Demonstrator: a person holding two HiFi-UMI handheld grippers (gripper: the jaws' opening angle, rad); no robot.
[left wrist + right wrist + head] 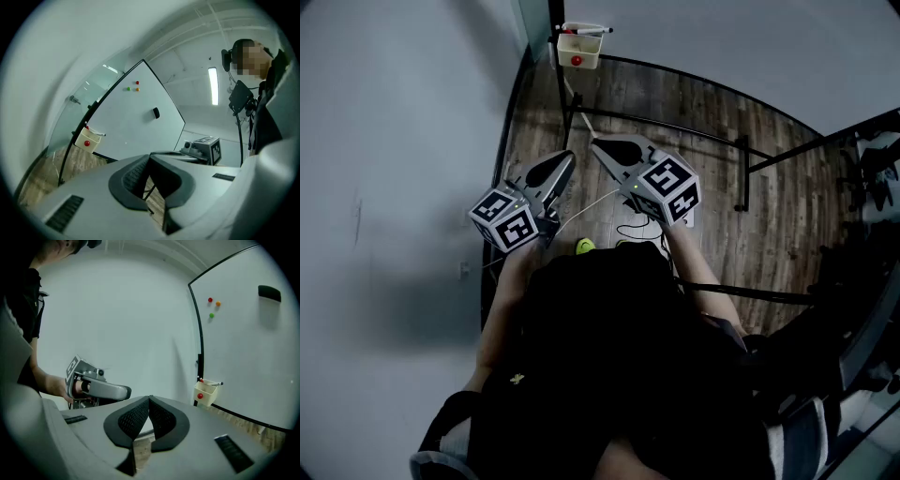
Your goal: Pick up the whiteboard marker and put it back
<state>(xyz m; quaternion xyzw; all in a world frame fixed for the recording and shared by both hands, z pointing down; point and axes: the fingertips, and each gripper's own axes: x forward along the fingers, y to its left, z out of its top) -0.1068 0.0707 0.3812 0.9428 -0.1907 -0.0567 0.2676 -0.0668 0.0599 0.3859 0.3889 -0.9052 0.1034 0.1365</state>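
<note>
Left tool (150, 155), right tool (149, 399) pressed together, empty; you're aiming for marker (213, 383) in tray (208, 397): spread right tool early.

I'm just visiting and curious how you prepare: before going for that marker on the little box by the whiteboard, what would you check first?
1. Target located: ok; the whiteboard marker lies across the cream box at the lower corner of the whiteboard.
2. Free right gripper: ok; jaws together, nothing between.
3. Free left gripper: ok; jaws together, nothing between.
4. Jaws open to grasp: not ok; both shut.
5. Near enough: not ok; both are well short of the box.
6. Cap on: cannot tell; too small.
</note>
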